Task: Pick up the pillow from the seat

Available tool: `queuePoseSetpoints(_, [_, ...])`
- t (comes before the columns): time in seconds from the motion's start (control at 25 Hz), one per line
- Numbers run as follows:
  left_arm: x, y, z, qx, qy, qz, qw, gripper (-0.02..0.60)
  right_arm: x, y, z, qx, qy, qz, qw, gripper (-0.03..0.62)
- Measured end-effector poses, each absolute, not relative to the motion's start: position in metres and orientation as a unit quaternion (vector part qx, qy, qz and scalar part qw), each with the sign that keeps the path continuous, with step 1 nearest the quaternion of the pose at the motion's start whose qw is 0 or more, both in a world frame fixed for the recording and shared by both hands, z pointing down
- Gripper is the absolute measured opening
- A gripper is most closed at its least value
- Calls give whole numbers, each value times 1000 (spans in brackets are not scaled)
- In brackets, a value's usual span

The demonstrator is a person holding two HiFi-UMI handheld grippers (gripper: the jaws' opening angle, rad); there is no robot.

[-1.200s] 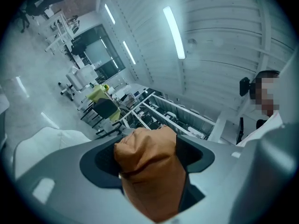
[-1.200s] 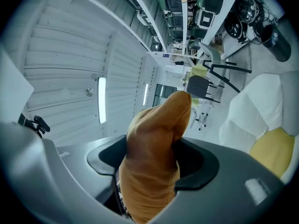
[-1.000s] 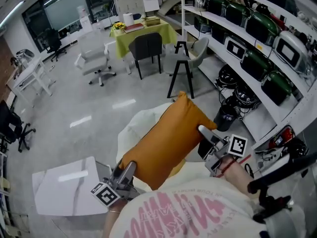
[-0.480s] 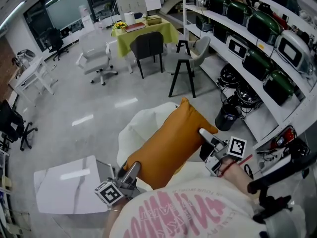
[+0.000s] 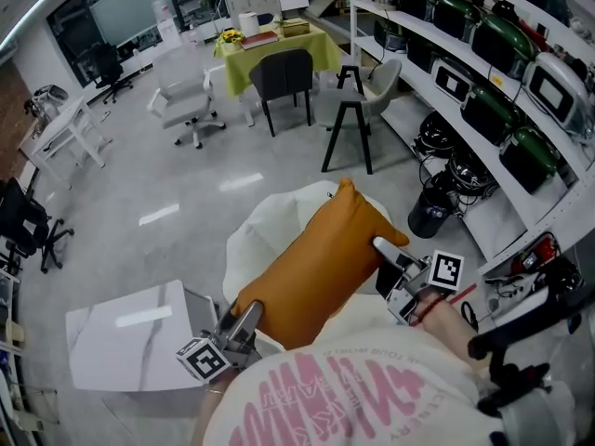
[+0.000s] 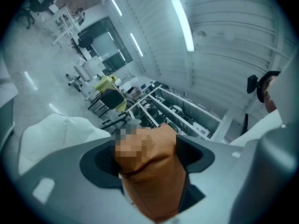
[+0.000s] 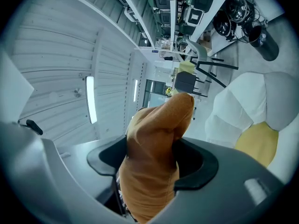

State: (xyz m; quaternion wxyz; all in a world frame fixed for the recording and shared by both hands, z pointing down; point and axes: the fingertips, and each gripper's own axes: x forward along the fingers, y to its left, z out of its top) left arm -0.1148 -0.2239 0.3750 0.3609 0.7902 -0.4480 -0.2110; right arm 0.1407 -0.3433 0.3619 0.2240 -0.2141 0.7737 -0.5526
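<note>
Two grippers held one pillow (image 5: 316, 260) between them. The left gripper (image 5: 244, 321) pinched a low corner of it. The right gripper (image 5: 384, 252) pinched the other side. Soft cloth was bunched up tight between each pair of smooth grey jaws. The pillow was orange, puffy and square, and its pointy top corner stuck out past the jaws. It was held up in the air over one white seat (image 5: 265, 230) just beyond both grippers. The seat looked round, smooth and squashy. One flat yellow cushion (image 7: 260, 143) lay on it, to the right of the right gripper's jaws.
</note>
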Motion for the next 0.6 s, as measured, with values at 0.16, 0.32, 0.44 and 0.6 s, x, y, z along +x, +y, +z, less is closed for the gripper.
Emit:
queuePoseSetpoints(0.16, [-120,-219,378,787,-452,-213,362,357,134,-340,366,-213,772,-557,221,311])
queuePoseSetpoints(0.32, [-124,-215,381,785,-454,-215,362,357,129,-338,368,-210,774,-558,213,311])
queuePoseSetpoints(0.44, [-126,-213,383,784,-455,-215,363,357,128,-336,370,-210,774,-559,211,311])
queuePoseSetpoints(0.6, [-126,-213,384,784,-454,-218,363,357,128,-336,369,-210,773,-560,211,311])
